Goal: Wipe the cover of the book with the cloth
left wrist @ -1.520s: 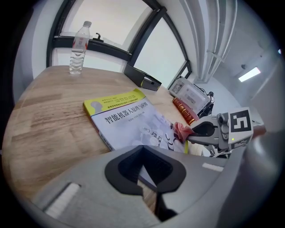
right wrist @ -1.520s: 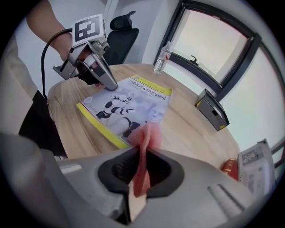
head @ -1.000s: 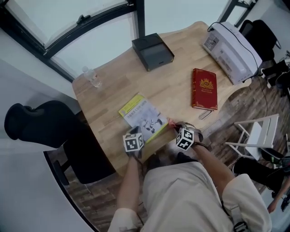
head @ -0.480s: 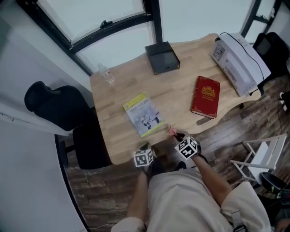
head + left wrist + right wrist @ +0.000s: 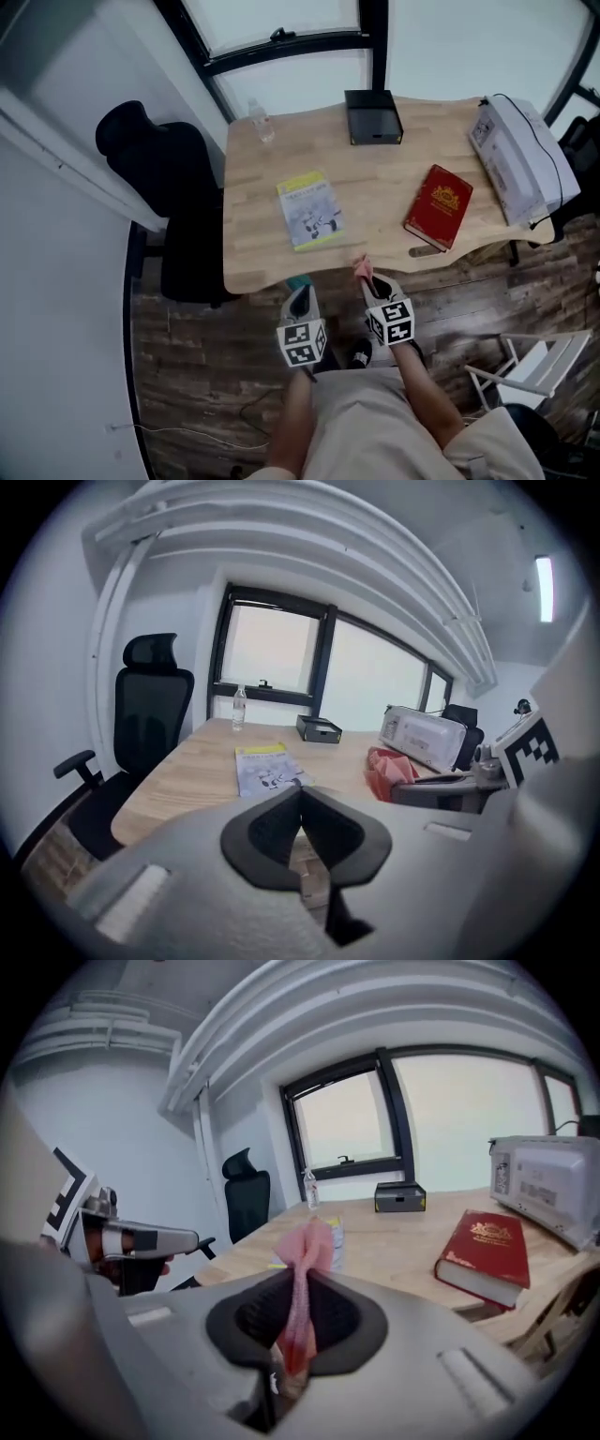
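A yellow and white book [image 5: 310, 210] lies flat near the front left of the wooden table [image 5: 375, 178]; it also shows as the book [image 5: 264, 766] past the left jaws. A red hardcover book [image 5: 439, 207] lies to its right, seen again as the red book [image 5: 487, 1246]. My right gripper [image 5: 365, 277] is shut on a pink cloth [image 5: 305, 1279] and hangs just off the table's front edge. My left gripper [image 5: 299, 292] is shut with nothing in it, also off the front edge, below the yellow book.
A black box [image 5: 374, 117] and a clear bottle [image 5: 260, 122] stand at the table's far edge. A white printer [image 5: 517, 159] sits at the right end. A black office chair [image 5: 161, 178] stands left of the table. A white stool [image 5: 530, 370] is at lower right.
The view has pulled back from the table. Both grippers have drawn off the yellow book's near corner to beyond the table's front edge; the right one still grips the pink cloth.
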`<state>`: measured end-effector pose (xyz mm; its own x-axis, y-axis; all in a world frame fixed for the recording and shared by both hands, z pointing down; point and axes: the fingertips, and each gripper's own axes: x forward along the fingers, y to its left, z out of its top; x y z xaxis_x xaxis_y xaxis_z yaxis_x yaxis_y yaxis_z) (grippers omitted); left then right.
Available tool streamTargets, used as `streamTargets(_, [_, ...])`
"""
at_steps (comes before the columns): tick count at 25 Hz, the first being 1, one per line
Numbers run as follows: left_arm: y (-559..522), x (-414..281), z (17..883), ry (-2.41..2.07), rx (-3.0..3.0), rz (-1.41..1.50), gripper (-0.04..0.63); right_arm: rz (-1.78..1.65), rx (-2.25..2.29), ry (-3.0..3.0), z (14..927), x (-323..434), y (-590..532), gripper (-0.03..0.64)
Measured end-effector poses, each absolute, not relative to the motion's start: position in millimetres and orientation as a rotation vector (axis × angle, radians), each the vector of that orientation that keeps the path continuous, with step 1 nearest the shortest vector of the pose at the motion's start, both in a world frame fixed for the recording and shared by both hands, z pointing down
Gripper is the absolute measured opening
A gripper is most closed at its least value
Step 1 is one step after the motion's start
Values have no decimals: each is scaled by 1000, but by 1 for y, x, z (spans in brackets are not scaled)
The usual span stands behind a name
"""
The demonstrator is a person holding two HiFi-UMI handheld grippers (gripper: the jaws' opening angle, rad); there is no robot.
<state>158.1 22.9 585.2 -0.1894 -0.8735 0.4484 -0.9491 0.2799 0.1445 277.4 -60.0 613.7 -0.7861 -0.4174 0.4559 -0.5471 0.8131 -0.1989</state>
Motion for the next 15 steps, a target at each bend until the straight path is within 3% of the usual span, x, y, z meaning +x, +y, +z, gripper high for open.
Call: streamTargets(15, [43,185,551,-2171,1673,250,6,346,720,-2665,576,301,-24,35])
